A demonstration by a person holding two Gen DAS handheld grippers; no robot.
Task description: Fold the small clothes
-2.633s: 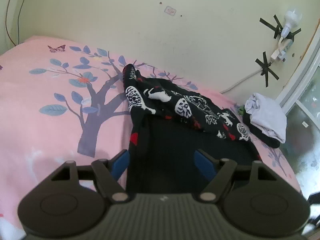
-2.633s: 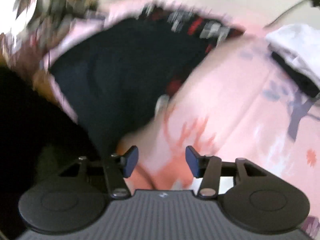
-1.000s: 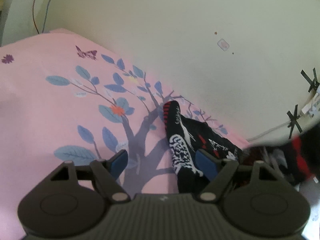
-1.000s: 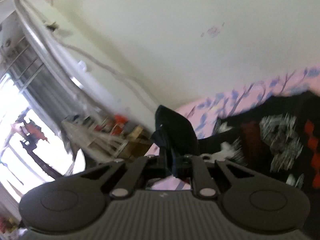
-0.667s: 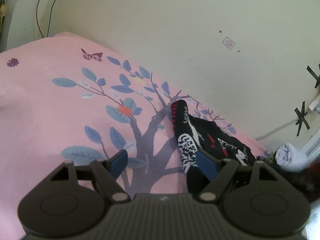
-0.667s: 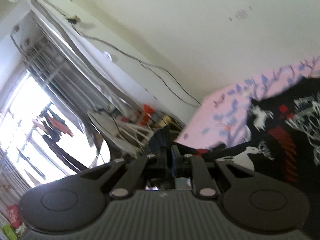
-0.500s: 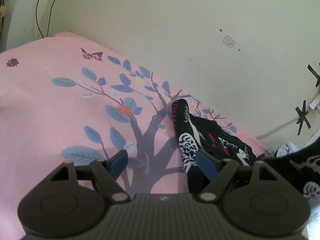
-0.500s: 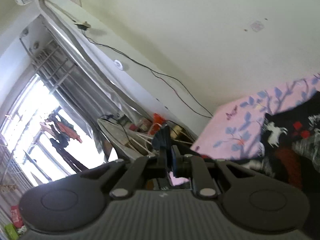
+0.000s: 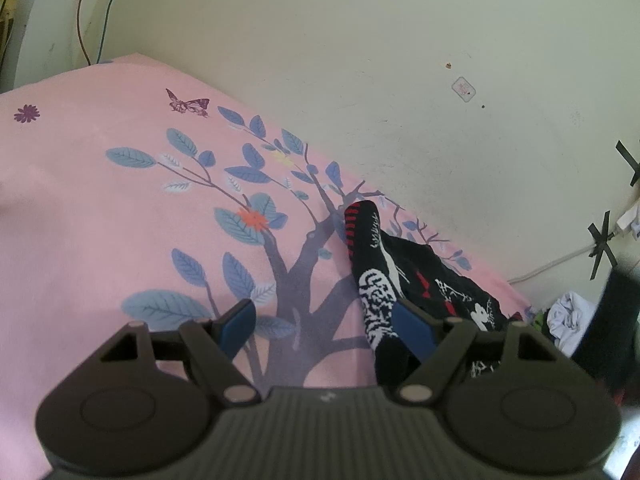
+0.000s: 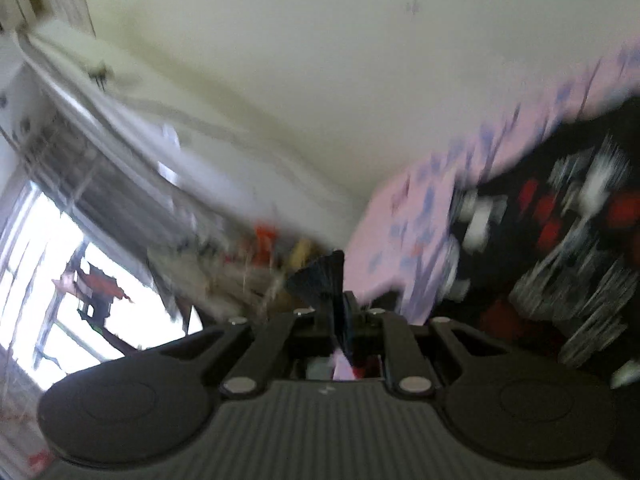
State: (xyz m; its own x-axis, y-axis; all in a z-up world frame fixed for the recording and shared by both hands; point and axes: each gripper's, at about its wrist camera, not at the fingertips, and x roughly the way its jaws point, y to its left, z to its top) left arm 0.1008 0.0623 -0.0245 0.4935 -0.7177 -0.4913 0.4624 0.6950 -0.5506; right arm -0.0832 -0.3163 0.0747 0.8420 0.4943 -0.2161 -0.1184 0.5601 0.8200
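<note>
The whole right wrist view is smeared by motion, so the black patterned garment (image 10: pixel 560 248) shows only as streaks of white and red, and the clutter by the window (image 10: pixel 80 280) cannot be made out. In the left wrist view the left gripper (image 9: pixel 326 322) hides the garment's near end. A dark blurred shape (image 9: pixel 612 328) right of the garment runs off the frame.

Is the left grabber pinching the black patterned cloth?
No, the left gripper is open above the pink bedsheet, black patterned garment beside it.
</note>
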